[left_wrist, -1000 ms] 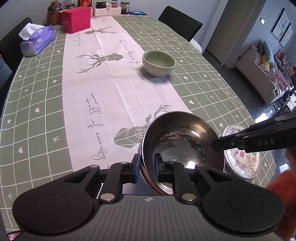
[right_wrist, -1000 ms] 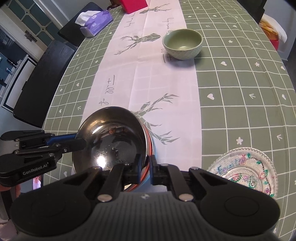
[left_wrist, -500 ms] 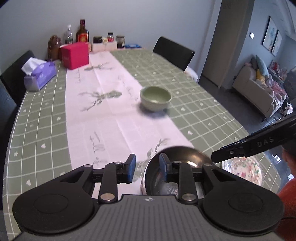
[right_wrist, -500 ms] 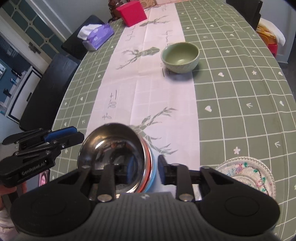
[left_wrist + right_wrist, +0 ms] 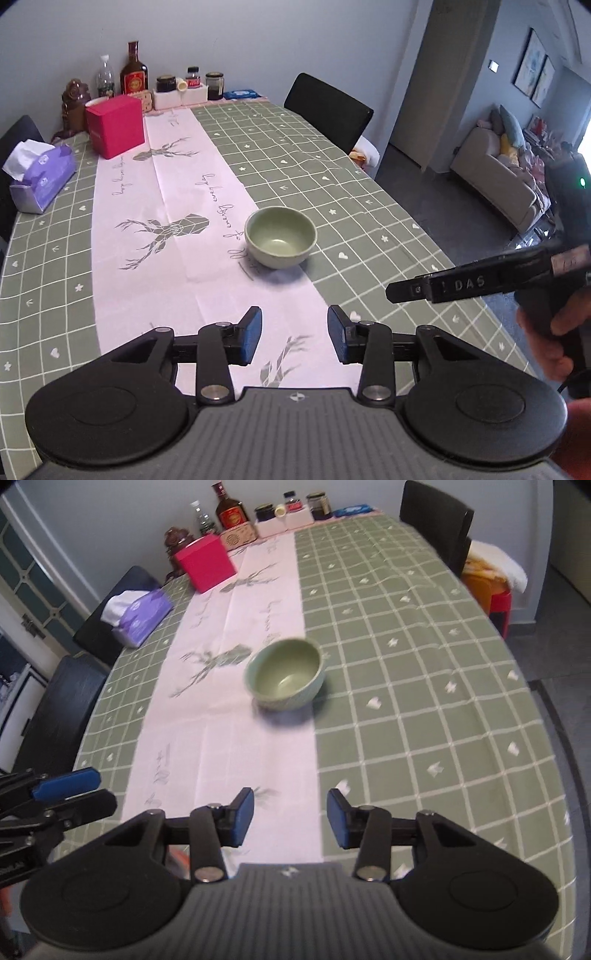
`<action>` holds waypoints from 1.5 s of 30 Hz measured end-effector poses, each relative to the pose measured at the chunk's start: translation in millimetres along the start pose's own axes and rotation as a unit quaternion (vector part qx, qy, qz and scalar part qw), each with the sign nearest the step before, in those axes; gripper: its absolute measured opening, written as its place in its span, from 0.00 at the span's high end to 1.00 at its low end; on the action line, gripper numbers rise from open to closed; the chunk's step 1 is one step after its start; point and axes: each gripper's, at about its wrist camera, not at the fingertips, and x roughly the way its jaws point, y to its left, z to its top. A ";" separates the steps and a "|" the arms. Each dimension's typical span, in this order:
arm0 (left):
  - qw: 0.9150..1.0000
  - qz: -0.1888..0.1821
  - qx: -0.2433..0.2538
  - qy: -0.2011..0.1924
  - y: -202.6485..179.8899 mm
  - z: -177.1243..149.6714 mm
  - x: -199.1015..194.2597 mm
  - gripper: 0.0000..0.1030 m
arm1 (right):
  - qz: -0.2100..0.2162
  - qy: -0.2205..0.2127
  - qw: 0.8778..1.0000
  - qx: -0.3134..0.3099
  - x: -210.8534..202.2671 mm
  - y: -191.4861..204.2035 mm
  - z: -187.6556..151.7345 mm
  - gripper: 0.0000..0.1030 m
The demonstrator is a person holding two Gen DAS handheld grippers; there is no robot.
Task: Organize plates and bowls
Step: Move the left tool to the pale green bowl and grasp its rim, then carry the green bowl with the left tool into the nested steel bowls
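A pale green bowl point(image 5: 280, 241) stands upright in the middle of the table, at the edge of the pink runner; the right wrist view shows the green bowl point(image 5: 285, 672) too. My left gripper point(image 5: 294, 335) hangs above the near end of the runner, short of the bowl, its jaws opening with nothing between them. My right gripper point(image 5: 290, 816) is likewise opening and empty, well short of the bowl. The steel bowl and the patterned plate are out of view in both views.
A red box point(image 5: 115, 125), a purple tissue pack point(image 5: 41, 177) and several bottles and jars point(image 5: 133, 74) stand at the far end of the table point(image 5: 369, 221). Black chairs point(image 5: 328, 110) flank it. A hand point(image 5: 554, 332) holds the other gripper at the right.
Both grippers let go of the steel bowl's rim, opened and rose back from it. The steel bowl and the patterned plate have dropped out of view; the green bowl now lies ahead.
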 end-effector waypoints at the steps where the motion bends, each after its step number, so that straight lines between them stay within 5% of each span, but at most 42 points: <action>1: 1.000 0.003 -0.010 0.007 2.3 7.3 5.7 0.56 | -0.006 -0.001 1.000 -0.004 3.6 -1.4 6.6 0.58; 15: 0.994 0.050 -0.075 0.063 36.1 72.7 100.6 0.56 | 0.004 -0.007 0.999 0.048 65.3 -23.7 62.3 0.67; 27: 0.989 0.073 -0.099 0.082 47.2 79.1 170.5 0.62 | 0.003 0.018 0.996 0.082 117.6 -25.0 84.9 0.78; 45: 0.984 0.081 -0.098 0.123 41.3 69.9 206.8 0.86 | -0.013 0.044 0.994 0.096 147.2 -19.1 90.7 0.87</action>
